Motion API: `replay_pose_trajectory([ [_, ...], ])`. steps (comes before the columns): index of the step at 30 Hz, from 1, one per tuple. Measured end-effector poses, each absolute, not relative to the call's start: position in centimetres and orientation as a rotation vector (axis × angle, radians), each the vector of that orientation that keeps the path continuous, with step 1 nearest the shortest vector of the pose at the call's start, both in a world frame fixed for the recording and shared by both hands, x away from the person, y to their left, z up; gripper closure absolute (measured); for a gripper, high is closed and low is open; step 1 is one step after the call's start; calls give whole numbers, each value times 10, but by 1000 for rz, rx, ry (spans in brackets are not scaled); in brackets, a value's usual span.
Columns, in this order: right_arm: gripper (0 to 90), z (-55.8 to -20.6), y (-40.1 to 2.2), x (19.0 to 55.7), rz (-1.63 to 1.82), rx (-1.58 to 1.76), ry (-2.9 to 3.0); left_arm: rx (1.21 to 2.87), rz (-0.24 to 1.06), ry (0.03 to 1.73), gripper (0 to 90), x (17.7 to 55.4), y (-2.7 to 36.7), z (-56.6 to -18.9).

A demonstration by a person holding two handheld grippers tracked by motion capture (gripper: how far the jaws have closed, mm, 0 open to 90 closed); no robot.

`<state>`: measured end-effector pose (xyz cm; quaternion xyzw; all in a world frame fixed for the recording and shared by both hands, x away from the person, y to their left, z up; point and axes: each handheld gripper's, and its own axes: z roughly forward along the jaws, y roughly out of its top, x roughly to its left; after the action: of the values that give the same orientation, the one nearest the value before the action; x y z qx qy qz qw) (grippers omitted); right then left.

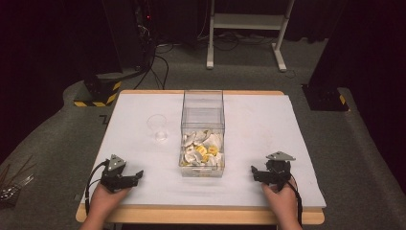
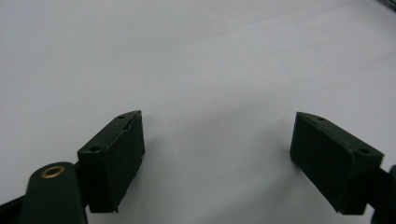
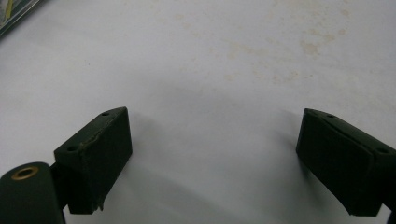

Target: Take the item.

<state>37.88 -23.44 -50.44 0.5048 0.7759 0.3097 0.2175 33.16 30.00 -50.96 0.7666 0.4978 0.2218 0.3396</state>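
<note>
Shells and yellow bits fill the bottom of the clear box (image 1: 202, 132), which stands at the middle of the table, its long axis running from the near edge toward the far edge. Both sets of fingers are spread wide and hold nothing: in the left gripper view the two black pads stand far apart over bare white table (image 2: 201, 60), and the right gripper view shows the same over a faintly stained patch. The left gripper (image 1: 136, 175) rests near the near-left corner, pointing inward toward the box; the right gripper (image 1: 254, 171) rests near the near-right corner, also pointing inward. The box lies between them, a little toward the far edge, about equally near to each hand. A small clear cup (image 1: 157, 127) stands just left of the box, on the left gripper's side, so that hand seems better placed to take it.
</note>
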Motion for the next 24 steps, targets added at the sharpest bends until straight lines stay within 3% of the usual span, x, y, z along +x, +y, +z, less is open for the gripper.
replay_pose_trajectory([
  [24,103,-505,-235,379,869,1402,2151,1993,585,1299,181,332,299,-510],
])
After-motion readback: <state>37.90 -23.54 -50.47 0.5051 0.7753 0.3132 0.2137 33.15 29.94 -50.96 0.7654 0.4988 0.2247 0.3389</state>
